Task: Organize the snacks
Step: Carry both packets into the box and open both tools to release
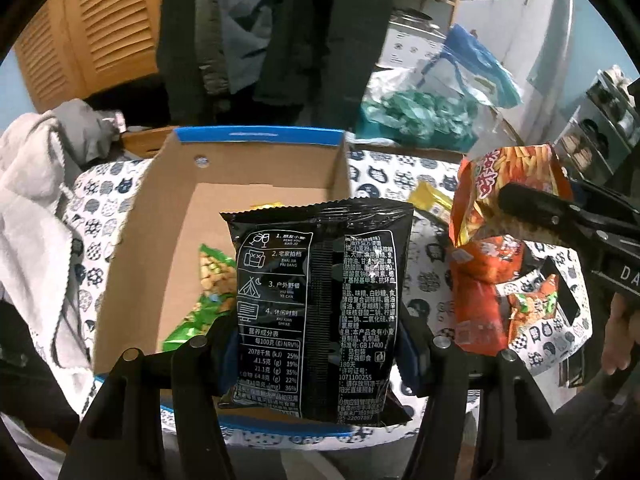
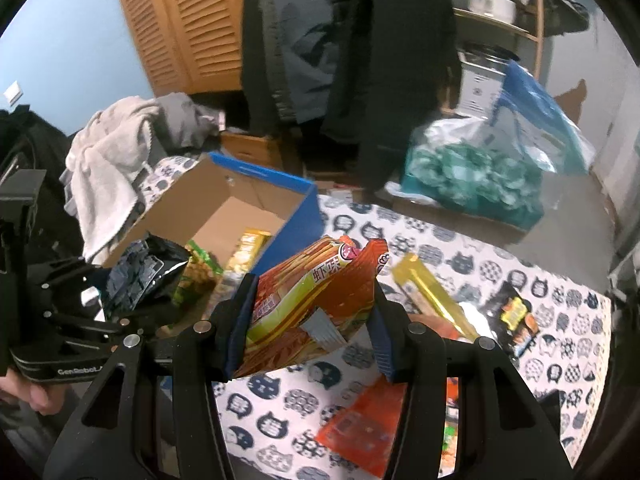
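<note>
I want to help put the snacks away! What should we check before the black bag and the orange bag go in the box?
1. Left gripper shut on the black snack bag: ok.
2. Right gripper shut on the orange snack bag: ok.
3. Black bag above the cardboard box: ok.
4. Orange bag above the box: not ok, it hangs over the cat-print cloth.
5. Bare floor left in the box beside the green snack bag: ok.
6. More snacks waiting, such as the gold packet: ok.

The left claw (image 1: 316,344) and the right claw (image 2: 310,332) are each clamped on a packet, raised side by side.
</note>
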`<action>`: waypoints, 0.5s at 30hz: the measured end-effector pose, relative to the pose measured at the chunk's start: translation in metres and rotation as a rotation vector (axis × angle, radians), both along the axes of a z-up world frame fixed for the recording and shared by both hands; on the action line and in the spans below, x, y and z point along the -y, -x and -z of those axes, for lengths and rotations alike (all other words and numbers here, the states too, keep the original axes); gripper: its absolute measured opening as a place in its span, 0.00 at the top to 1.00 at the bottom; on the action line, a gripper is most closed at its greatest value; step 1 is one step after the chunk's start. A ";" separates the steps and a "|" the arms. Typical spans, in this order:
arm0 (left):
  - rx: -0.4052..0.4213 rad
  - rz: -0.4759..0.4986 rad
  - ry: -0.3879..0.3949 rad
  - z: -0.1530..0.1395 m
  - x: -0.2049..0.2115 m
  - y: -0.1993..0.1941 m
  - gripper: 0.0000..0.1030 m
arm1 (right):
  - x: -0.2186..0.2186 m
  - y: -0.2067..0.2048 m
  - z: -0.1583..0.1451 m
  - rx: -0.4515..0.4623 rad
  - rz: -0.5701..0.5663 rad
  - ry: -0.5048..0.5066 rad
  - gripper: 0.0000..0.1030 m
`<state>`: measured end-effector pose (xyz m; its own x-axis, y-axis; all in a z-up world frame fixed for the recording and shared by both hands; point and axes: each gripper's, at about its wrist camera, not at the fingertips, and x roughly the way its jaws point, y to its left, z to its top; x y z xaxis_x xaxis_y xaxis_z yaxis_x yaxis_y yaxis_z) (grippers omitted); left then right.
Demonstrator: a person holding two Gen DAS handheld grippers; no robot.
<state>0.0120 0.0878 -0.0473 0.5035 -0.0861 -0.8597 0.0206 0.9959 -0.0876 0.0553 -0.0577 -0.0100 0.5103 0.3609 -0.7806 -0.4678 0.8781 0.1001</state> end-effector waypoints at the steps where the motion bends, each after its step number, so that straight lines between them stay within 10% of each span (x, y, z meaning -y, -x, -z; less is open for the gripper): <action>1: -0.002 -0.008 0.001 0.001 -0.004 0.000 0.38 | -0.004 0.000 0.001 -0.002 -0.006 0.001 0.50; 15: -0.015 -0.108 -0.004 0.012 -0.050 0.006 0.38 | -0.070 -0.006 0.010 -0.045 -0.093 0.004 0.50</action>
<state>0.0062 0.1377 -0.0591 0.4963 -0.0283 -0.8677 -0.0880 0.9927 -0.0827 0.0613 0.0119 -0.0204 0.4390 0.4017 -0.8037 -0.5422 0.8317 0.1196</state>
